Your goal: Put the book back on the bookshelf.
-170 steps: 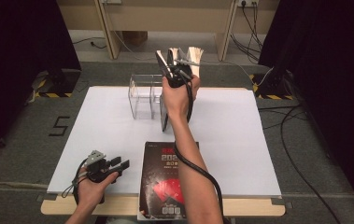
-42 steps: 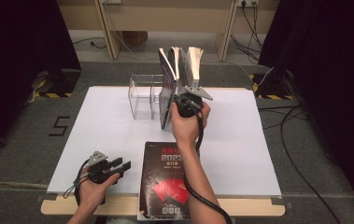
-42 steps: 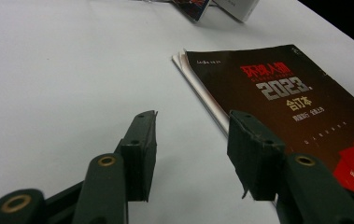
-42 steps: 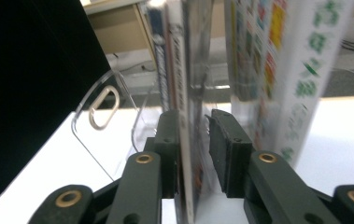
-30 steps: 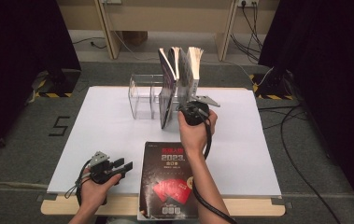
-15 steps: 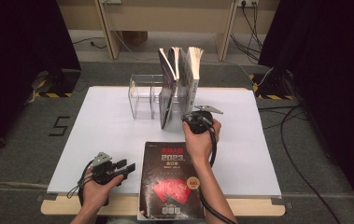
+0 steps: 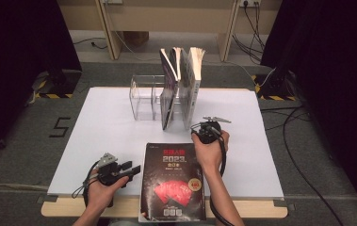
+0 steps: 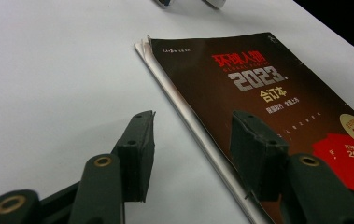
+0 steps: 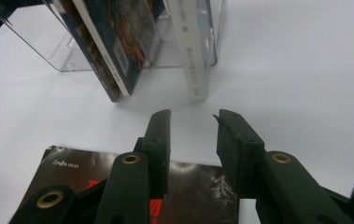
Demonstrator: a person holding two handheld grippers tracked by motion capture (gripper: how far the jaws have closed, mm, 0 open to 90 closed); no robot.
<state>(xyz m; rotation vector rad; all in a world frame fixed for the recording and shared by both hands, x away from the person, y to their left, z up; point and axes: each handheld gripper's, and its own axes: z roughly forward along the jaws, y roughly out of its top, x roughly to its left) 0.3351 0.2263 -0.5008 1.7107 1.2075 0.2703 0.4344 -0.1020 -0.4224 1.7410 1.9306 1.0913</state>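
- The table [image 7: 110, 127] is carrying everything, its white top lying under both claws.
- The clear rack [image 7: 144, 98] is standing ahead of the right claw, toward the far edge, with several upright books [image 7: 181, 84] leaning in its right-hand slots; in the right gripper view their lower edges are showing just beyond the jaw tips.
- The dark magazine [image 7: 174, 181] is lying flat between the two claws, its long axis running from the person toward the rack. Its left long edge is sitting just to the right of the left claw, and its far right corner is lying under the right claw.
- The left claw [image 8: 191, 140] is resting low by that edge with jaws wide and empty, the right jaw over the cover and the left jaw over bare table.
- The right claw [image 9: 191, 133] is hovering with jaws parted narrowly, gripping nothing.
- Judging by this, the left claw is the better placed of the two for taking the magazine by its long edge.
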